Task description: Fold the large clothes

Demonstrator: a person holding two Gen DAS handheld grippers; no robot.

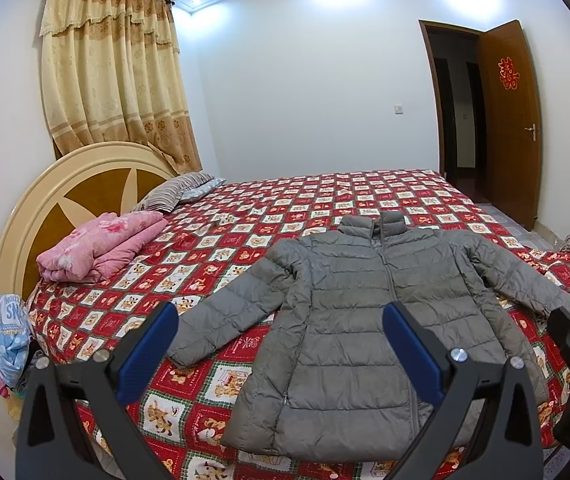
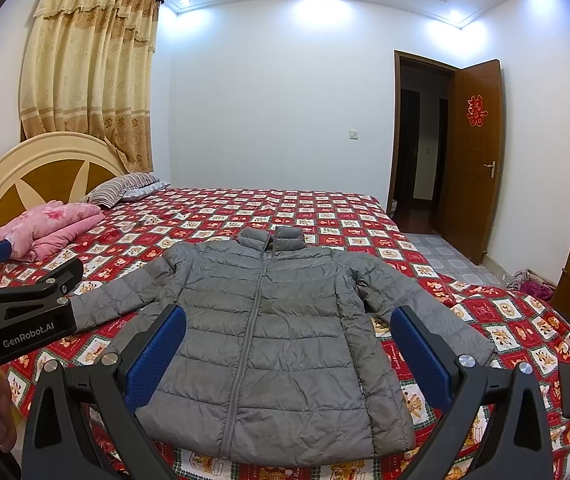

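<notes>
Both sets of jaws stand wide apart, nothing between the blue pads: the left gripper (image 1: 281,350) hangs above the near hem, and the right gripper (image 2: 288,354) hovers just to its right over the same edge, neither touching cloth. Below them lies the grey puffer jacket (image 2: 269,320), zipped, front up, spread flat on the red patterned bedspread (image 2: 325,216), collar pointing to the far side and both sleeves flung out to left and right. No fold has been made, so the job looks to be at its very start. By its look, this is a light, soft, springy garment with a slick shell that will likely slide and puff back, so a firm pinch through the full quilted thickness seems wise. The left sleeve cuff (image 1: 183,354) and the right sleeve cuff (image 2: 481,346) look like the natural first holds. Further left, a folded pink quilt (image 1: 97,246) sits well apart near the headboard (image 1: 45,184).
</notes>
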